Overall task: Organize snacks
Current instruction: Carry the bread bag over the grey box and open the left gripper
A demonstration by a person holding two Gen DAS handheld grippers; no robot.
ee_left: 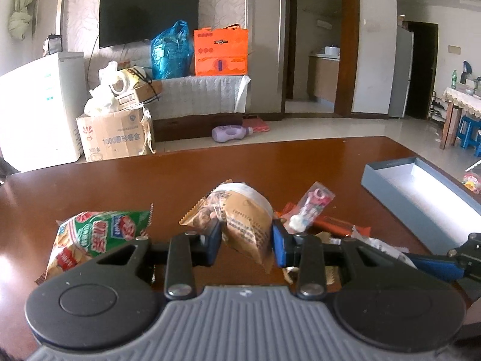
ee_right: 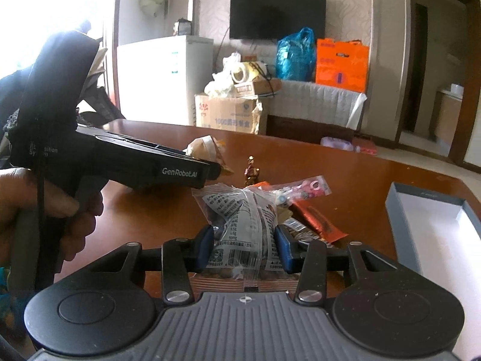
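On the brown counter [ee_left: 186, 177], left wrist view: the left gripper [ee_left: 246, 240] has its fingers [ee_left: 214, 242] closed on a tan snack packet [ee_left: 240, 216], which hangs clear of the surface. A green-and-red snack bag [ee_left: 90, 234] lies toward the counter's left edge. A clear packet with pink print [ee_left: 311, 207] and an orange wrapper [ee_left: 333, 222] lie just right of the held packet. An open grey box [ee_left: 421, 192] sits at the right edge.

Right wrist view: the right gripper [ee_right: 245, 248] has its fingers [ee_right: 204, 248] pressed on both sides of a clear printed snack bag [ee_right: 243, 213], narrow opening. No earlier frame shows any jaw motion. A hand [ee_right: 45, 210] holds the left gripper [ee_right: 210, 165] at the left, the tan snack packet [ee_right: 204, 146] in its tips. A small red-gold wrapped sweet [ee_right: 252, 171] stands mid-counter, behind the bag. The grey box [ee_right: 427, 207] sits near the right edge.
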